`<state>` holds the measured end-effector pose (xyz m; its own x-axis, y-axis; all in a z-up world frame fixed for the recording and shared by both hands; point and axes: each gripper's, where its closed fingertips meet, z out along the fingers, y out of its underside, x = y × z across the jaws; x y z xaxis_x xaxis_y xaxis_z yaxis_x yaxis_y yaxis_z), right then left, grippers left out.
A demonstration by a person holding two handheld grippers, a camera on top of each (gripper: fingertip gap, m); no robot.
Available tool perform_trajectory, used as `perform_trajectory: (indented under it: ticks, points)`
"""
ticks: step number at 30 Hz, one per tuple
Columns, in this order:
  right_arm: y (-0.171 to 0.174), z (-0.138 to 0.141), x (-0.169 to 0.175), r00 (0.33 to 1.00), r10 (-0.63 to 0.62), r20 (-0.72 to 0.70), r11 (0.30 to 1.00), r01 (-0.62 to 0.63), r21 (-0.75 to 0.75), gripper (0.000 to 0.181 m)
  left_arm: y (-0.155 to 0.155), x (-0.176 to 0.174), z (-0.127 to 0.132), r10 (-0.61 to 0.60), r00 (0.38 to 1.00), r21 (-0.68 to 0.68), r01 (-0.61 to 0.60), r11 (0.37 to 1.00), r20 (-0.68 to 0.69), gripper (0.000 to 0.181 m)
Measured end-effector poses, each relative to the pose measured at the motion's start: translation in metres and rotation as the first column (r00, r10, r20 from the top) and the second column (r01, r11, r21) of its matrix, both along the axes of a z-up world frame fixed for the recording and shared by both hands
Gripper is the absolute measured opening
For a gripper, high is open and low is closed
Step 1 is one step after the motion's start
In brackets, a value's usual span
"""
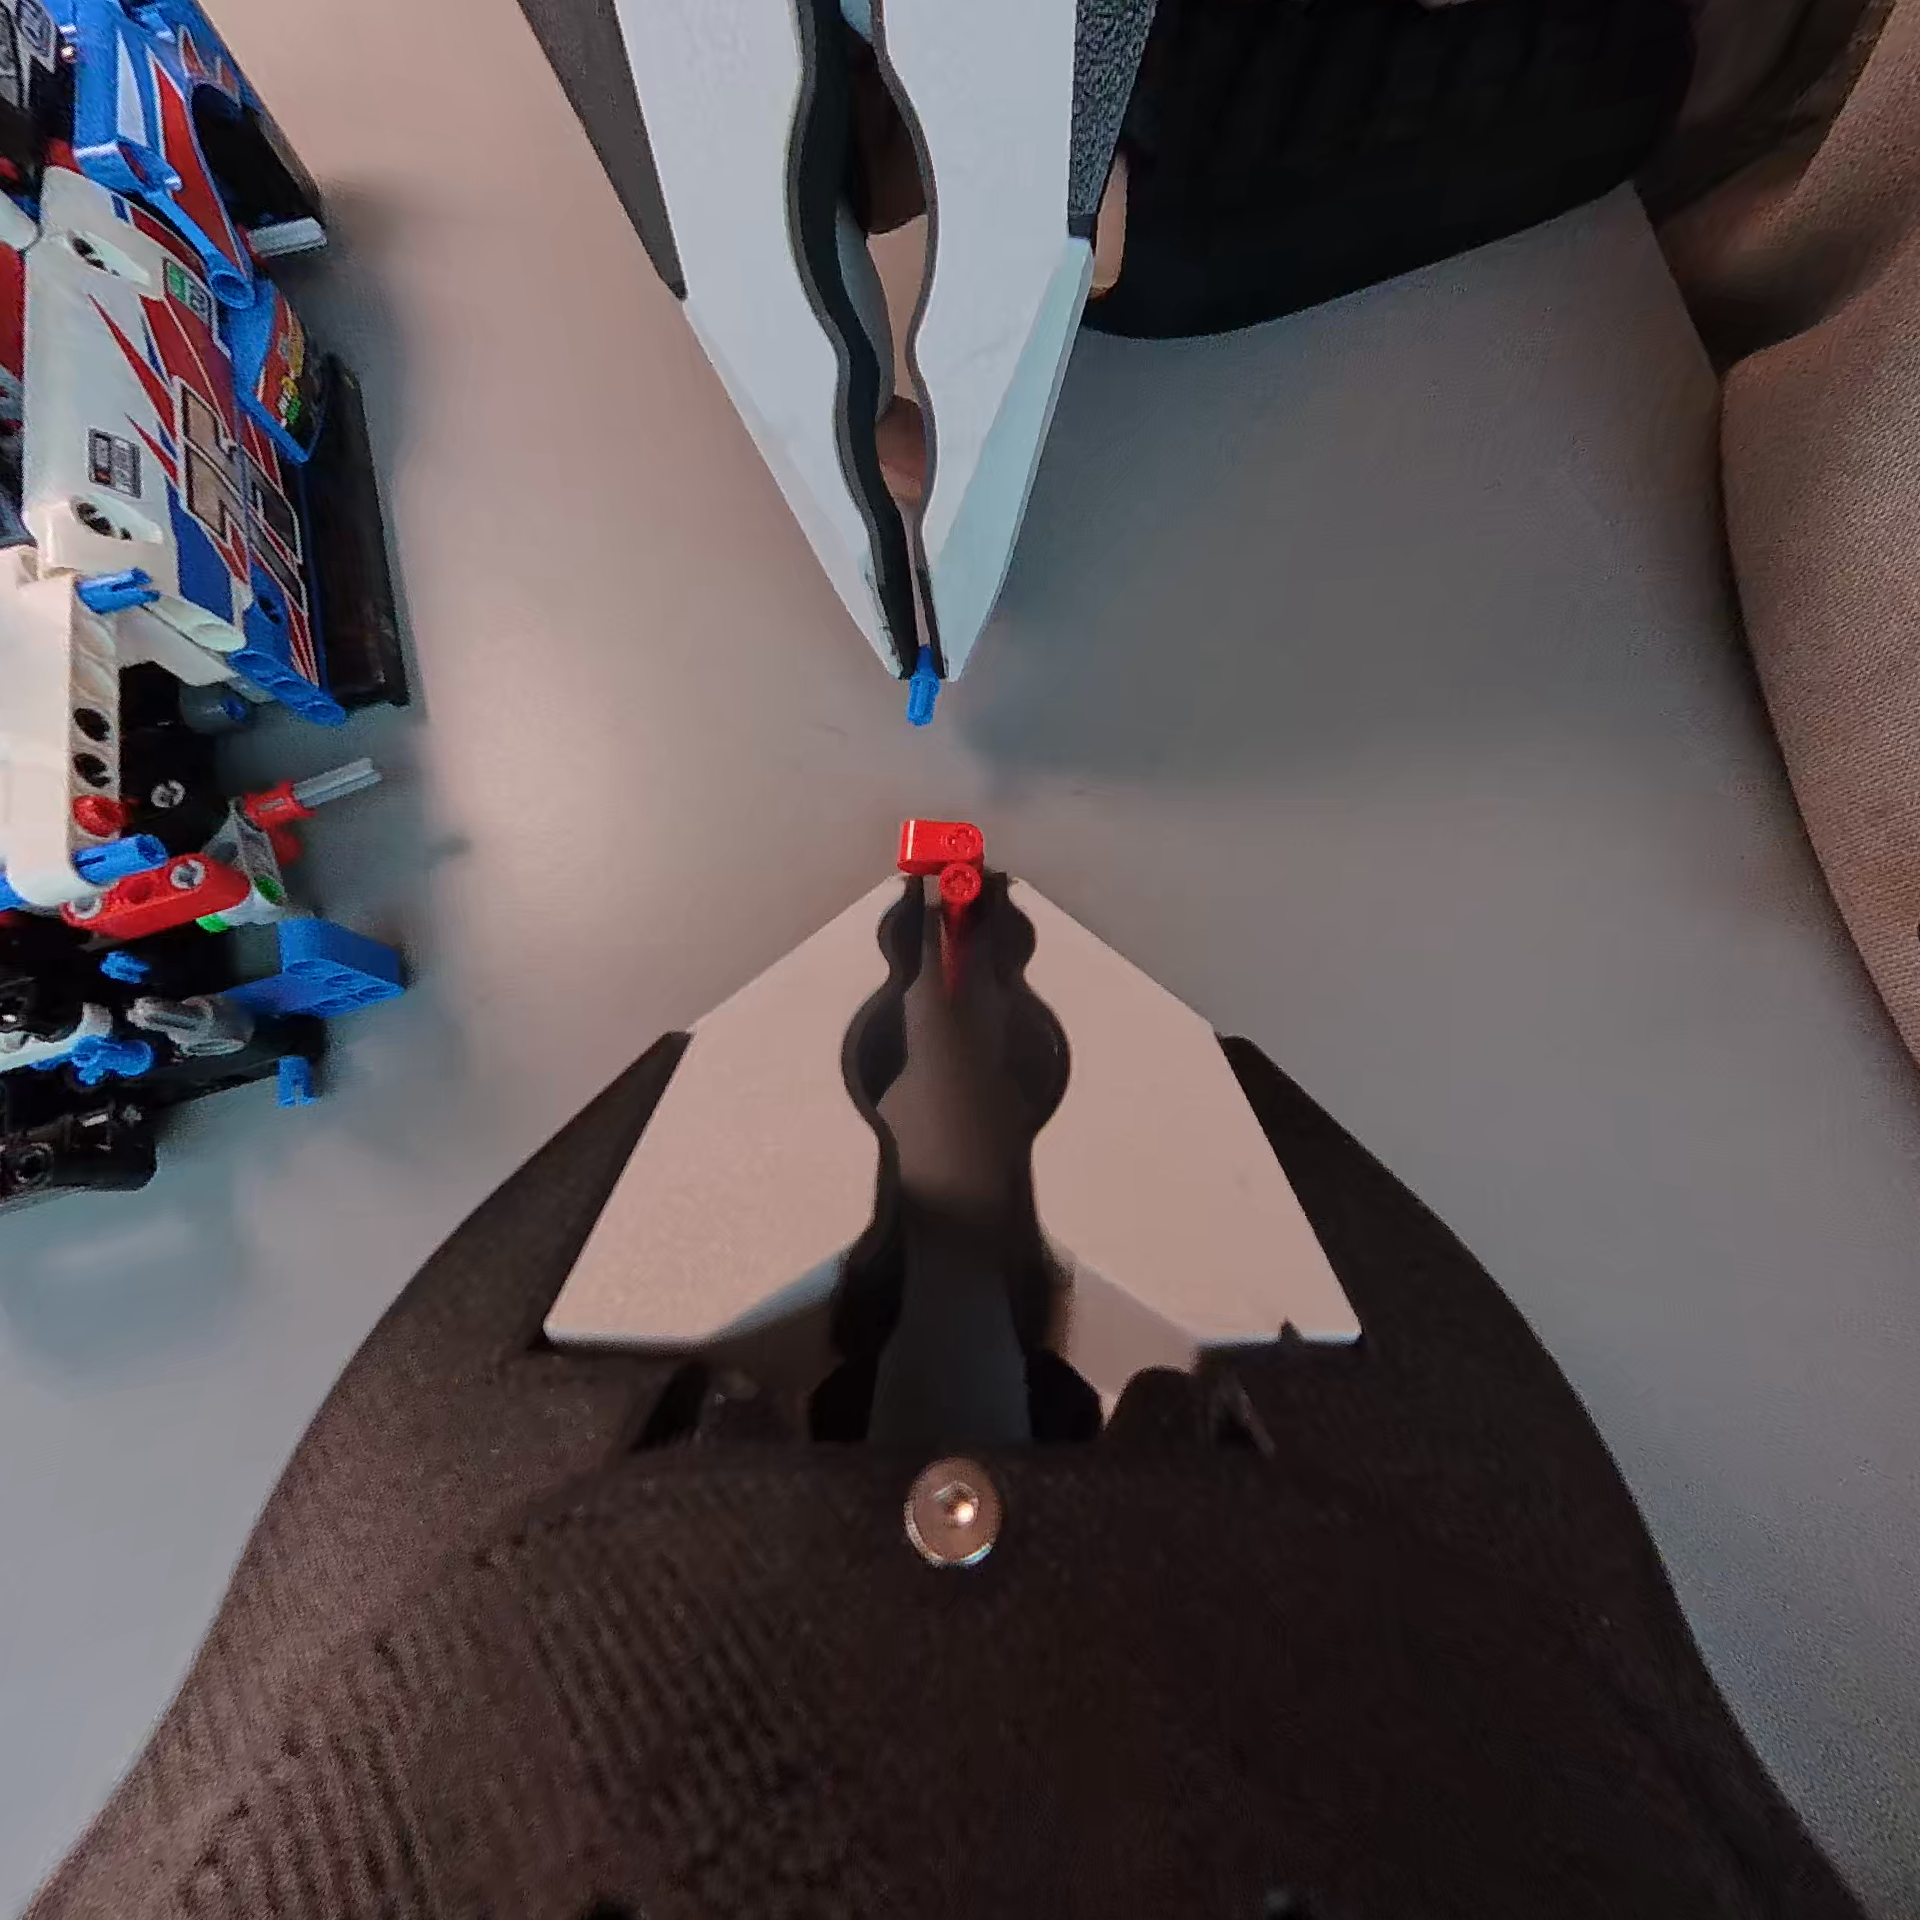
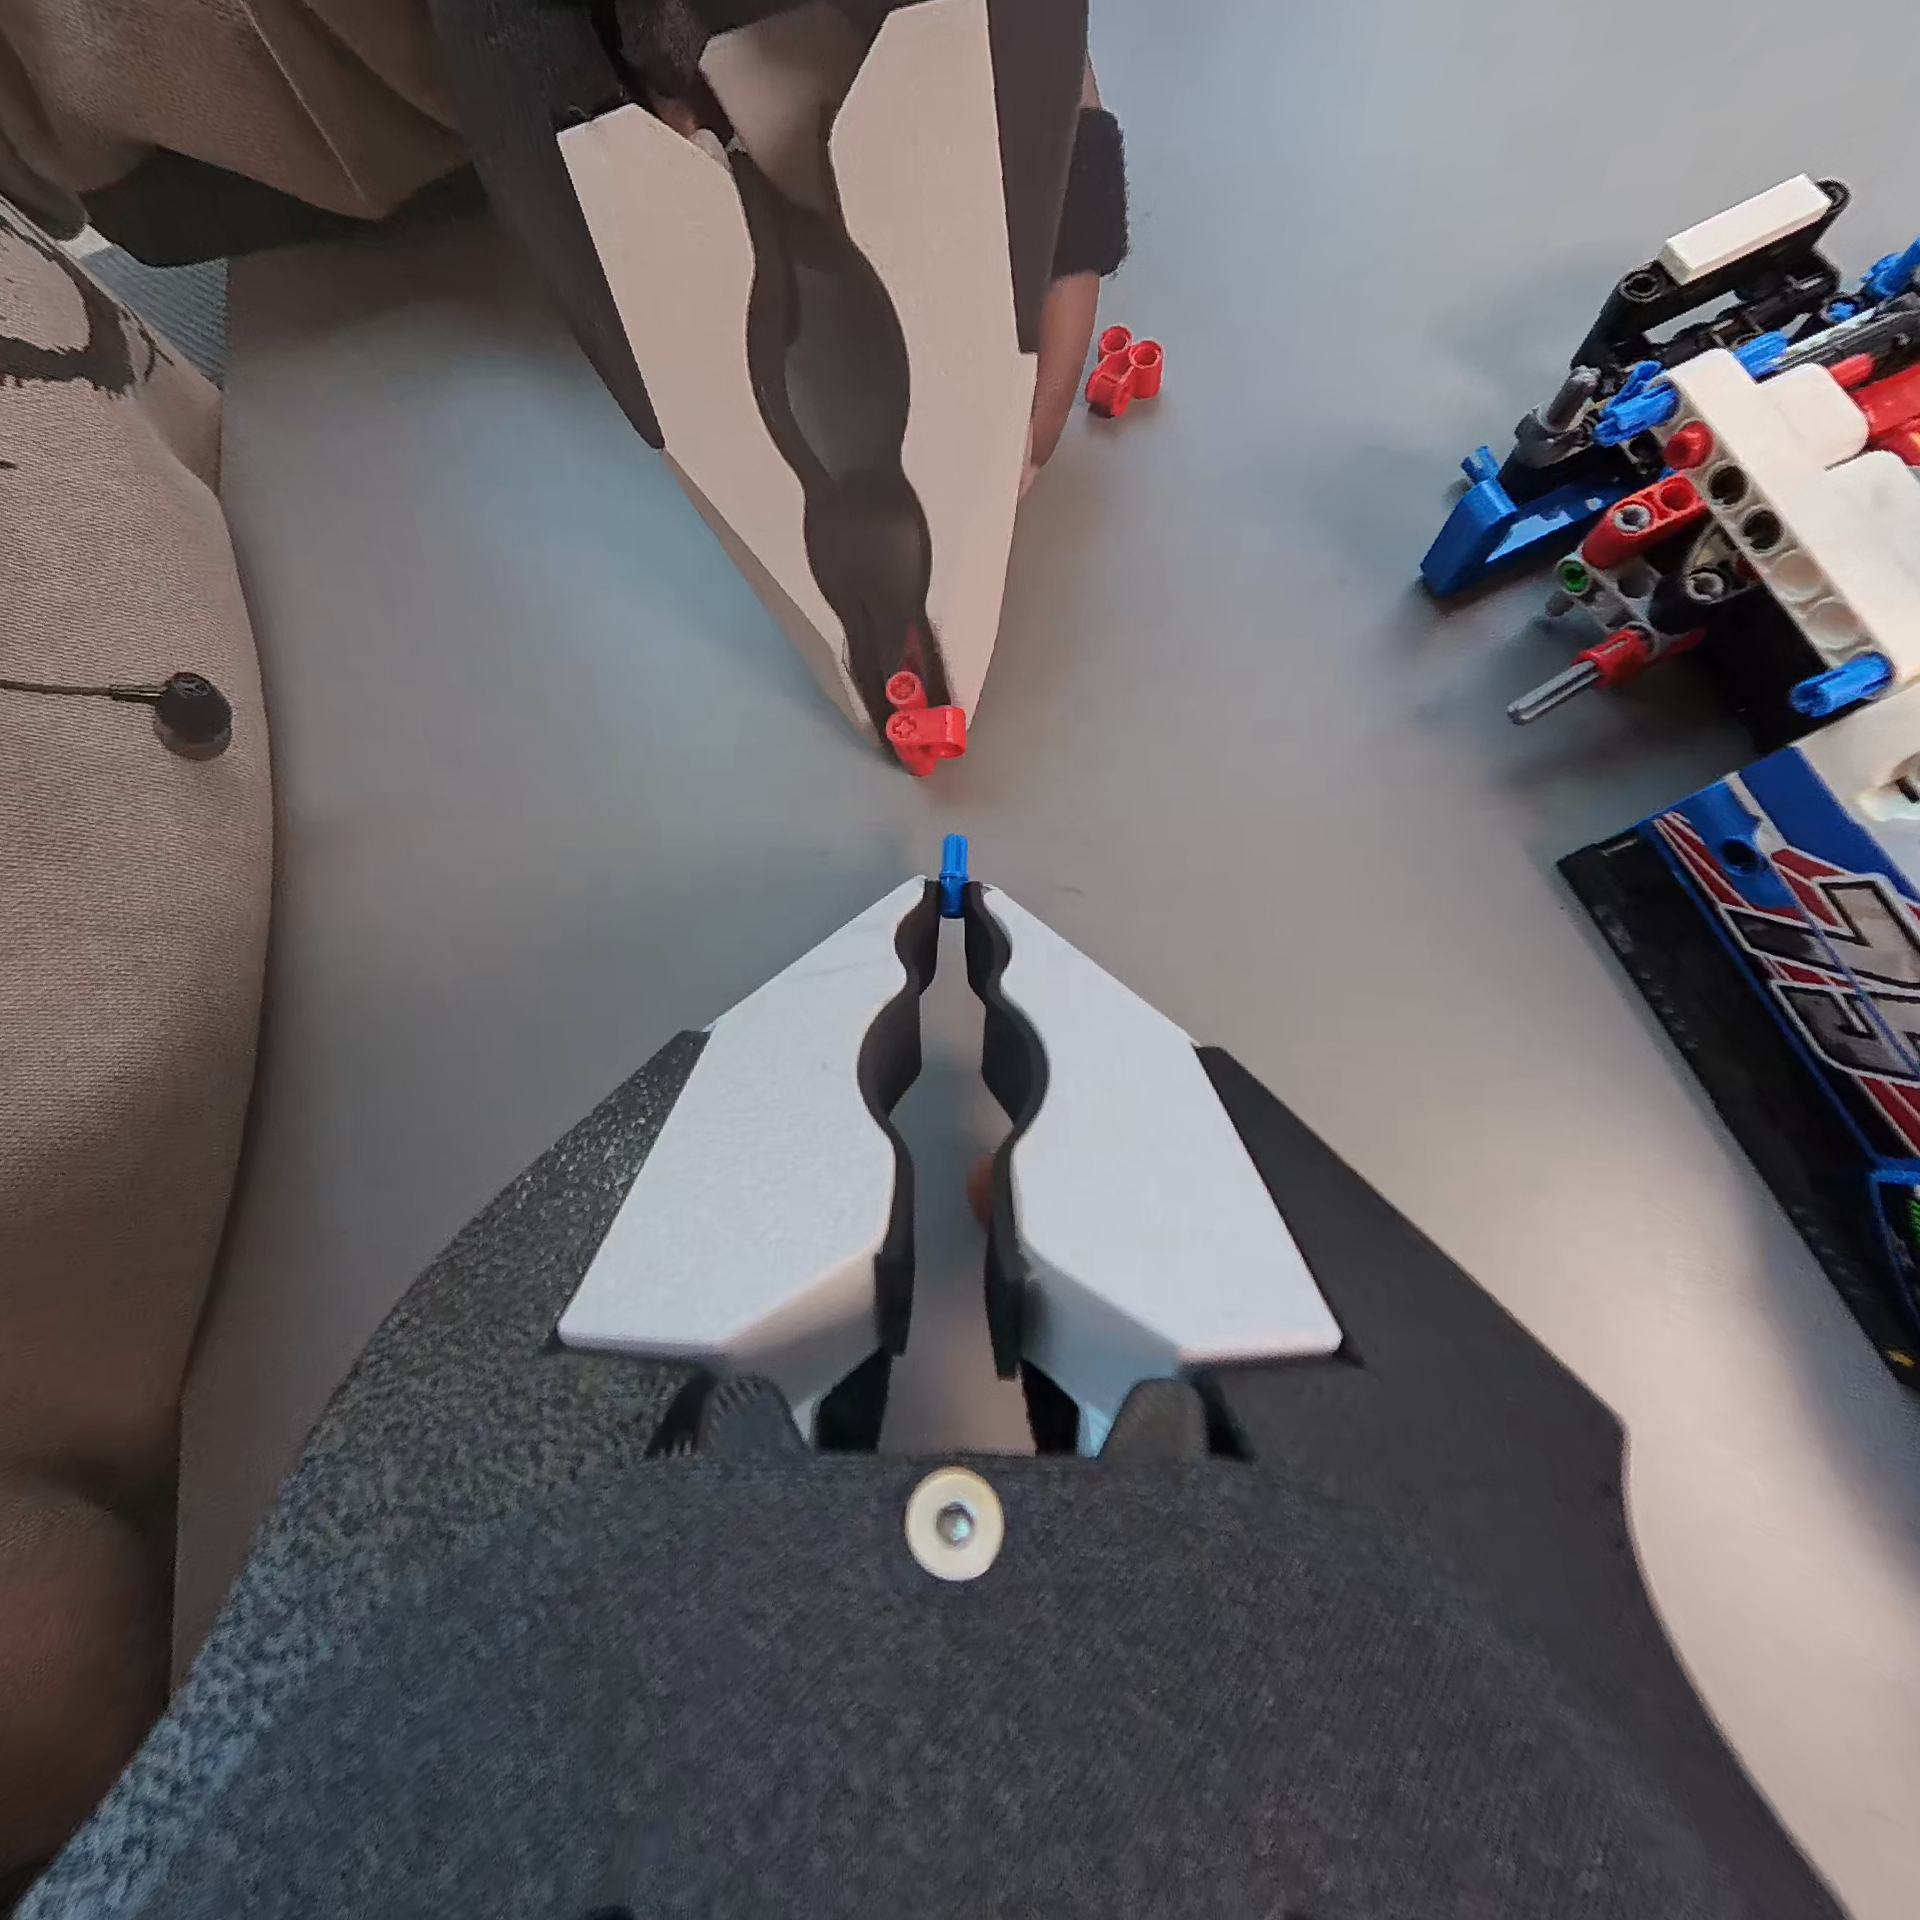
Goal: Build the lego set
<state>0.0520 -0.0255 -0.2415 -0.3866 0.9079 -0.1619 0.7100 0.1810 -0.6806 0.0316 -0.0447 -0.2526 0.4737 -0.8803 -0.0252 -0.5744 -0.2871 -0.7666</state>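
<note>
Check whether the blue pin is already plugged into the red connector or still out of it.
Out. The blue pin sits pinched in the right hand-held gripper, with bare table showing between its tip and the red connector held by the left hand-held gripper.

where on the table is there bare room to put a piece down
Bare grey table lies between the sofa edge and both grippers' tips. It is crowded by the half-built model and the printed booklet; a loose red connector lies behind the left gripper.

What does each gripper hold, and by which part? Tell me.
Left gripper pinches the red connector by its rear end. Right gripper pinches the blue pin by its back end.
</note>
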Motion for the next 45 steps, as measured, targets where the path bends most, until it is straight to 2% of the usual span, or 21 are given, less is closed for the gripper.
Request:
perform_trajectory:
  ticks: [8,16,23,31,35,41,45]
  points:
    - [-0.003,-0.001,-0.001,1.0,0.004,0.006,1.0,-0.004,0.007,0.002,0.002,0.0,0.0,0.012,1.0,-0.006,-0.012,1.0,-0.001,0.013]
    - [-0.012,-0.005,-0.013,1.0,-0.006,0.019,1.0,0.006,0.015,0.002,0.005,0.003,0.0,0.018,1.0,-0.002,-0.018,1.0,-0.002,0.007]
    - [-0.006,-0.006,-0.014,0.999,-0.04,0.027,0.999,0.04,0.011,0.002,0.004,0.003,-0.001,0.009,1.0,0.007,-0.009,1.0,-0.01,0.006]
    - [-0.012,-0.003,-0.016,1.0,0.007,-0.002,0.999,-0.007,0.044,0.002,0.0,0.009,-0.001,-0.029,1.0,0.005,0.029,1.0,-0.01,0.006]
    - [-0.014,-0.003,-0.015,0.999,0.04,-0.009,0.993,-0.039,0.108,0.001,-0.001,0.011,-0.001,-0.044,0.998,-0.006,0.044,0.999,-0.037,0.006]
    - [-0.016,-0.003,-0.016,0.993,0.089,-0.075,0.993,-0.082,0.089,0.003,-0.003,0.011,-0.001,-0.05,0.999,-0.01,0.049,0.999,-0.018,0.005]
    - [-0.011,-0.001,-0.009,0.981,0.145,-0.128,0.986,-0.133,0.097,0.011,-0.005,0.011,-0.001,-0.059,0.998,-0.006,0.059,0.998,-0.008,0.006]
